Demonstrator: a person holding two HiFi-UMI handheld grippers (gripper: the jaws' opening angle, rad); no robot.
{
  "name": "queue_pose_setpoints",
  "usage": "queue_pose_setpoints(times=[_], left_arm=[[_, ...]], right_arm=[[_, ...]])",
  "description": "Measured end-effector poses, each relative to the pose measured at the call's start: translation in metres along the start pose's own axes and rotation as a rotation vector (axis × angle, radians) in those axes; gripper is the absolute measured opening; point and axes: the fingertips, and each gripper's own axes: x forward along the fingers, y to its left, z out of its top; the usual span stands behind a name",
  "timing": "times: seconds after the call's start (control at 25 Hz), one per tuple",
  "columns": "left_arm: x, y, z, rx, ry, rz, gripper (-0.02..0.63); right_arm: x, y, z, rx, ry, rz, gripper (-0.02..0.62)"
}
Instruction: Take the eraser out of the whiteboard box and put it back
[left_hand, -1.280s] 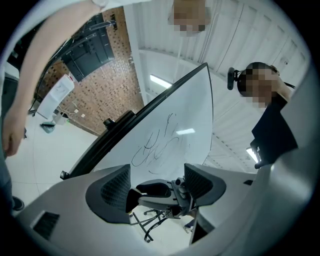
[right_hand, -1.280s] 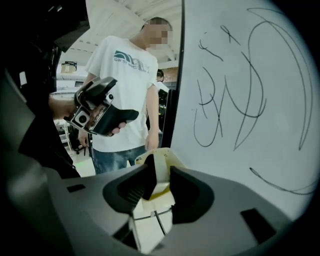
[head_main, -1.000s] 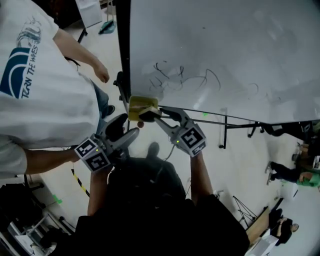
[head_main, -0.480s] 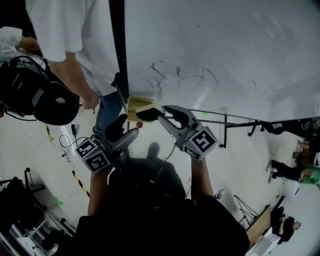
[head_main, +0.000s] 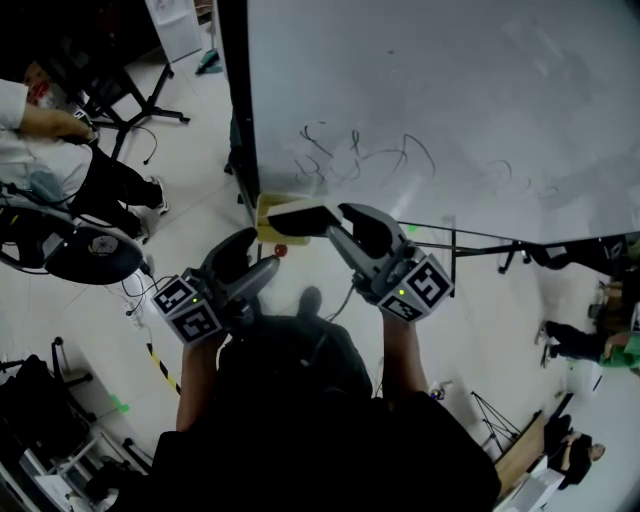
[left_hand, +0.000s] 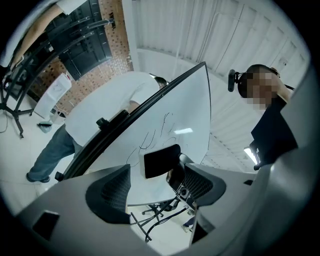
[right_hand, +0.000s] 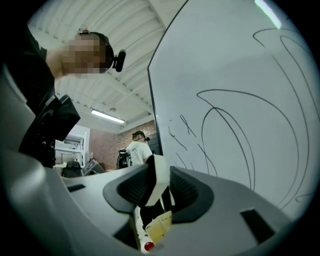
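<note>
Right gripper (head_main: 335, 220) clamped on eraser, just above box

Across the upper frame, whiteboard (head_main: 450, 100) with faint scribbles; below it, two handheld grippers pointing level toward its lower left corner. On the person's left, left gripper (head_main: 252, 258) with jaws apart and nothing between them, low and clear of the box. At the board's corner, yellow whiteboard box (head_main: 264, 228). Pinched between the right pads, eraser (head_main: 295, 217), white back and dark felt; long axis roughly level along the board's edge; directly over the box and apparently out of it. For putting back, probably a straight lowering by the right hand, nearer by far; worth keeping that long axis lined up with the box.
</note>
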Motion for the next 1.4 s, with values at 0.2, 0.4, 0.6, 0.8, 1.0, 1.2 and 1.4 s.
queue_pose_setpoints(times=[0.2,0.4,0.6,0.8,1.0,1.2,1.4], left_arm=[[0.001,-0.004,0.001,0.0,0.004,-0.008,0.331],[0.003,-0.006,0.003,0.003,0.006,-0.015,0.331],[0.003,-0.005,0.003,0.006,0.007,-0.016,0.331],[0.003,-0.006,0.005,0.01,0.0,-0.017,0.331],[0.003,-0.007,0.007,0.017,-0.002,-0.018,0.331],[0.003,-0.008,0.008,0.019,-0.004,-0.019,0.331],[0.003,-0.011,0.009,0.022,-0.003,-0.024,0.331]], right_arm=[[-0.005,0.0,0.019,0.05,-0.092,0.011,0.152],[-0.011,0.0,0.04,0.122,-0.201,0.035,0.151],[-0.014,0.001,0.056,0.157,-0.28,0.053,0.15],[-0.017,0.002,0.073,0.177,-0.348,0.069,0.15],[-0.022,0.001,0.09,0.208,-0.43,0.077,0.15],[-0.028,0.002,0.105,0.221,-0.496,0.088,0.15],[-0.034,0.006,0.119,0.219,-0.552,0.099,0.15]])
